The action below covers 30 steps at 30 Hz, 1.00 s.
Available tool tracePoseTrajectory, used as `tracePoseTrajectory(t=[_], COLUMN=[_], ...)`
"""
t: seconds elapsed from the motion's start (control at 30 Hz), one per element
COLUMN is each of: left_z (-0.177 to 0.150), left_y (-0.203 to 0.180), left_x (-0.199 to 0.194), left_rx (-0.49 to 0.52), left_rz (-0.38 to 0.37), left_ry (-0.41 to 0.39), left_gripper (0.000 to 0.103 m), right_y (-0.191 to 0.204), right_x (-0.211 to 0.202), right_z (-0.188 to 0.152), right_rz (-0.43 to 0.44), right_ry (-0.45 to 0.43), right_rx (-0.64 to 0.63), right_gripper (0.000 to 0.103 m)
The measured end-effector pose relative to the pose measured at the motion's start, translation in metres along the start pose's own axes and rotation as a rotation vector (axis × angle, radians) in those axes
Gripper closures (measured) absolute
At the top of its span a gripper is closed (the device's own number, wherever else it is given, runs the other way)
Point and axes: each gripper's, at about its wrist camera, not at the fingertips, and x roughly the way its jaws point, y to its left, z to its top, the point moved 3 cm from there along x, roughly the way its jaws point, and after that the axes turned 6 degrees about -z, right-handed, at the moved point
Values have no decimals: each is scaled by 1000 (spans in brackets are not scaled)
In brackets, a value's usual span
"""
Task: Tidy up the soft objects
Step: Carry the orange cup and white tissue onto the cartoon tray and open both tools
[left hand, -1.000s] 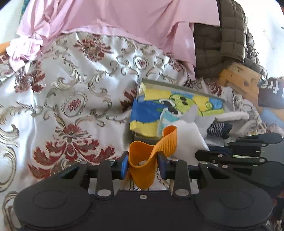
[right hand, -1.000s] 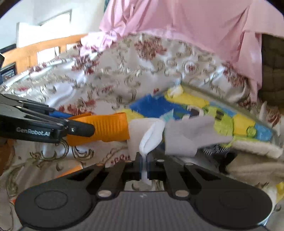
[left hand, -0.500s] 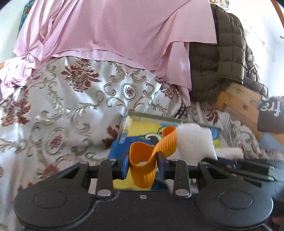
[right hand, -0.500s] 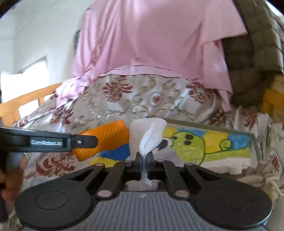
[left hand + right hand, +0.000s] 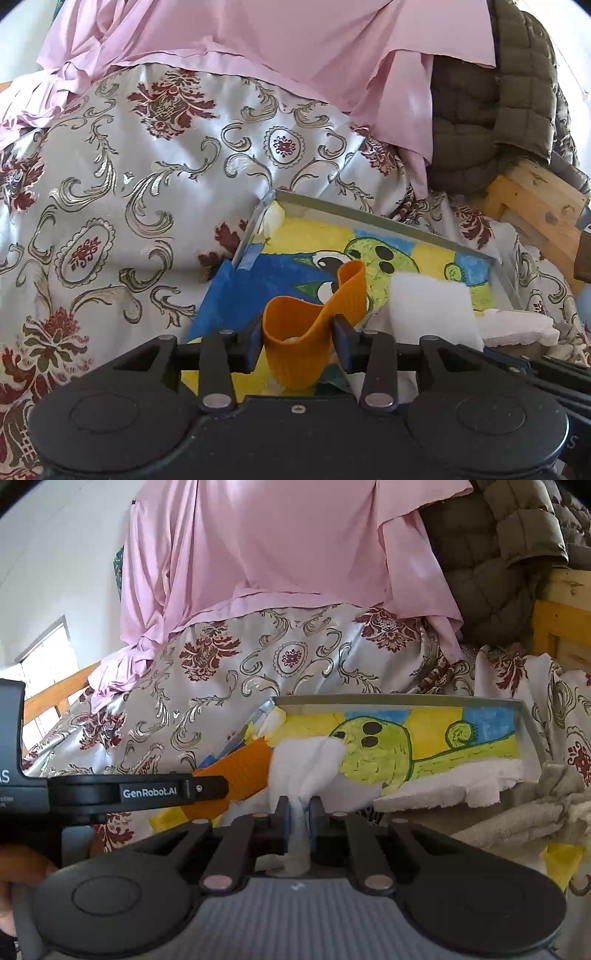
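My left gripper (image 5: pixel 297 343) holds a soft orange ribbed cup (image 5: pixel 306 332) between its blue pads. The jaws are opening, but the pads still touch the squashed cup. The right gripper (image 5: pixel 297 812) pinches a white cloth (image 5: pixel 303 760); its jaws are opening too, with the cloth still caught between the pads. Both items hang over the near end of a grey tray (image 5: pixel 369 214) lined with a yellow, blue and green drawing. From the right wrist I see the left gripper (image 5: pixel 218 788) and the orange cup (image 5: pixel 240 771) just left of the cloth. The white cloth (image 5: pixel 432 306) sits right of the cup.
The tray (image 5: pixel 406 700) lies on a floral satin bedspread (image 5: pixel 129 184). A pink sheet (image 5: pixel 277 37) and an olive quilted jacket (image 5: pixel 498 110) hang behind. A wooden frame (image 5: pixel 535 206) is at the right. White foam (image 5: pixel 461 790) and a beige towel (image 5: pixel 535 812) lie by the tray's right end.
Both grippers moved forward with their items, from in front of the tray to over its near end. The right view rolled level. A grey cloth and striped sock went out of view.
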Motion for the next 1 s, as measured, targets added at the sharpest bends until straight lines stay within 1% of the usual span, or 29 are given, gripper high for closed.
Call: tracePoseTrajectory(t=[0.07, 0.27, 0.3, 0.37, 0.43, 0.47, 0.53, 0.63, 0.8, 1.0], left_z=[1, 1, 0, 0, -1, -1, -1, -1, 1, 2], left_y=[0, -4, -5, -4, -3, -3, -2, -3, -9, -19], left_x=[-1, -1, -1, -2, -3, -4, -5, -10, -21, -34], left_rx=[-5, 19, 20, 16, 10, 6, -3, -11, -15, -9], left_rz=[4, 6, 4, 5, 9, 11, 10, 16, 21, 24], left_ry=[8, 20, 21, 18, 13, 11, 8, 3, -9, -21], left_gripper=[61, 56, 53, 50, 42, 40, 34, 27, 21, 17], right_y=[0, 0, 0, 0, 1, 1, 1, -2, -9, -17], right_x=[-1, -1, -1, -1, -3, -4, -7, -14, -33, -53], right_z=[0, 1, 1, 2, 3, 4, 6, 8, 14, 18], right_rz=[-5, -7, -9, -12, -19, -22, -31, -41, -64, -79], right_ry=[0, 1, 2, 5, 5, 3, 1, 0, -16, -39], right_rx=[0, 4, 3, 2, -2, -5, -7, -3, 7, 17], right_gripper=[90, 87, 86, 82, 73, 71, 63, 55, 47, 37])
